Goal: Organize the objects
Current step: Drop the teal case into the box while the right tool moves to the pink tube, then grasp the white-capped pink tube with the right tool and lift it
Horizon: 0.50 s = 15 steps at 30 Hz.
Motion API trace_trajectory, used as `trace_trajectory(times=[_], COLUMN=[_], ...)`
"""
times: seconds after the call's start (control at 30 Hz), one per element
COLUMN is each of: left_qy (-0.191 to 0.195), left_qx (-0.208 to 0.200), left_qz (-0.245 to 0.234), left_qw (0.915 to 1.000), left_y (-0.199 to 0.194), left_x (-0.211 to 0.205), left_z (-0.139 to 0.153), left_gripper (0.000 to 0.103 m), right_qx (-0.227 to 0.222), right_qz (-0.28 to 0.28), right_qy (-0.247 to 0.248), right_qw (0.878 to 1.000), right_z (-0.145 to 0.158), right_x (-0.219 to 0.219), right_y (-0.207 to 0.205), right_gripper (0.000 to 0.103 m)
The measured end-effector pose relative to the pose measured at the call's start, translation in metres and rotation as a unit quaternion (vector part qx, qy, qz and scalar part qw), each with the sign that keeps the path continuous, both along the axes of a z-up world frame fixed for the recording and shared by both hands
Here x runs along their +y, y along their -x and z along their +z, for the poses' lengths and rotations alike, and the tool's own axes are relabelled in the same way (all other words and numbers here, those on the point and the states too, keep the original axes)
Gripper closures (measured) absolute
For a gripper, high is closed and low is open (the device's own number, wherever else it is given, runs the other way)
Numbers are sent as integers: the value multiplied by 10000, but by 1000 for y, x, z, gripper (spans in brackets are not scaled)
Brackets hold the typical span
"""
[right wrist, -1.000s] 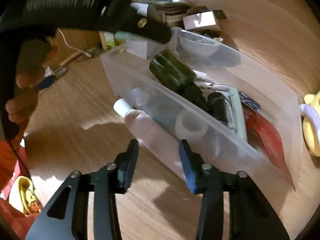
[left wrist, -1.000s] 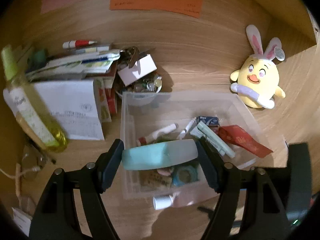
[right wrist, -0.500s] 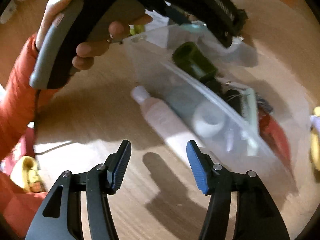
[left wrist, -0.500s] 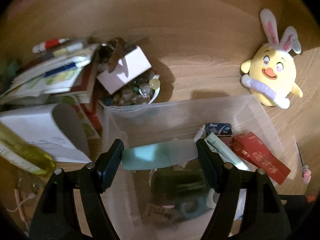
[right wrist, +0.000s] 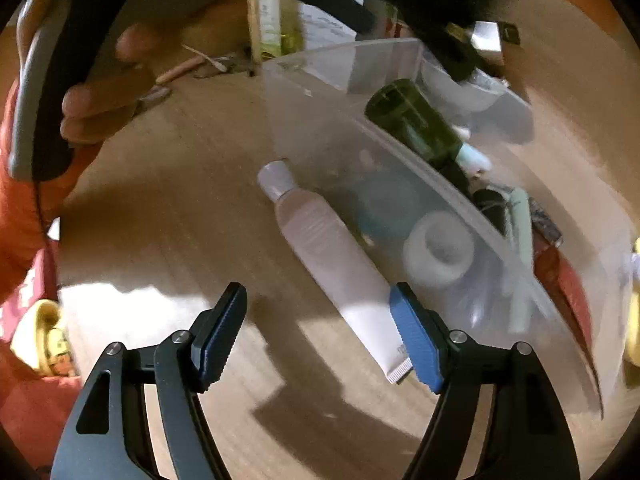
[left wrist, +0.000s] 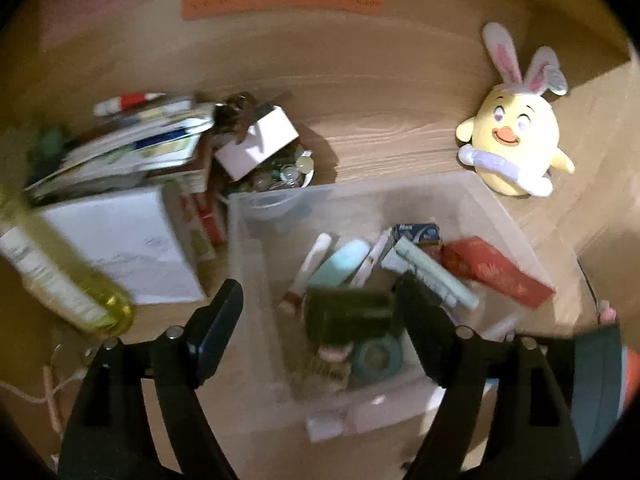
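Observation:
A clear plastic bin holds several small items, among them a dark green bottle and a teal tube lying loose on the bottom. My left gripper hovers over the bin's near left corner. Its jaws are opening and nothing is between them. In the right wrist view a pale pink tube with a white cap lies on the wooden table against the bin's outer wall. My right gripper is just above the tube's crimped end with its jaws opening. The tube's end lies by the right pad, unpressed.
A yellow plush chick with rabbit ears sits right of the bin. Left of it are stacked papers and boxes, a yellow bottle and a bowl of small things. A hand in an orange sleeve holds the left gripper.
The teal tube has left my left gripper's jaws and now lies in the bin. My right gripper's jaws have widened and come nearer the pink tube.

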State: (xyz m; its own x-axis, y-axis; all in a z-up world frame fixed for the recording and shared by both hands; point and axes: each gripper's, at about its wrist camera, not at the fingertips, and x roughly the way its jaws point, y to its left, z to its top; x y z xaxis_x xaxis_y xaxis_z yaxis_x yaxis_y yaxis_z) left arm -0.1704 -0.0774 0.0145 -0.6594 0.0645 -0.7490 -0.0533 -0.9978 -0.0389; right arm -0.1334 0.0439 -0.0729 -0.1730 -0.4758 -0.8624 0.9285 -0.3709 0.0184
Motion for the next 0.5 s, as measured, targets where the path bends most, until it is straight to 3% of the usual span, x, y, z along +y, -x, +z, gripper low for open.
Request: trace_trajectory(times=[0.27, 0.5], left_qy=[137, -198], left_qx=[230, 290], left_qz=[172, 539], left_qw=[9995, 9979], left_y=[-66, -109], left_x=[-14, -43], left_z=[-10, -17], left_gripper=[23, 23], right_qx=[327, 458], right_qz=[-114, 228], right_qy=[24, -16], right_qw=[9994, 9987], right_z=[-1, -15], right_x=[-16, -60], right_y=[-4, -6], right_gripper=[34, 36])
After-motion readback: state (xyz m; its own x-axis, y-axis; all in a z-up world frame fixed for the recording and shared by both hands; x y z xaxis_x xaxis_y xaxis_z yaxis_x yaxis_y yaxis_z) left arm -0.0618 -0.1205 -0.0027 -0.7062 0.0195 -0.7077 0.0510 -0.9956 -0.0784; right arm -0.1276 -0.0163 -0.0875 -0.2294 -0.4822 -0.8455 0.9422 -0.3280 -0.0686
